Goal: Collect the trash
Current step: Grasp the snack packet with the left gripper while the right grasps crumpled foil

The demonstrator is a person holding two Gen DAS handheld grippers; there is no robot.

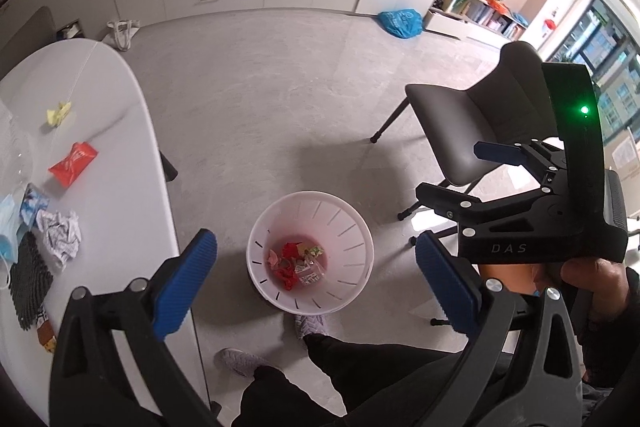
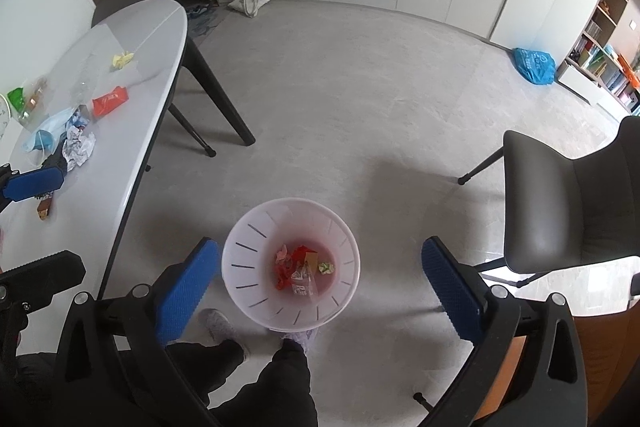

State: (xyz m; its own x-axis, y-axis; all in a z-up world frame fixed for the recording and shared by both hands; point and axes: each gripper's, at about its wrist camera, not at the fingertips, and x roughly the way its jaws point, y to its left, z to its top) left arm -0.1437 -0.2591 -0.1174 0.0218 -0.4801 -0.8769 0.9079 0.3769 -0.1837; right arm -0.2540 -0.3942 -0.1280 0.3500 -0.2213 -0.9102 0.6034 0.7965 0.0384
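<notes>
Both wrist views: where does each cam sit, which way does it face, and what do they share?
Left wrist: on the left gripper, facing steeply down at the white bin; shows its open blue fingers, legs, and the right gripper.
Right wrist: on the right gripper, facing down at the bin; shows its open fingers, legs, shoes.
Shared: bin, table, grey chair.

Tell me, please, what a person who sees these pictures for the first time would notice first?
First comes the white bin on the grey floor, seen from above, with red and green wrappers at its bottom. Both tools, left and right, hang open and empty over it. At the left, more trash waits on the white table: a red packet, crumpled paper and a blue face mask.
</notes>
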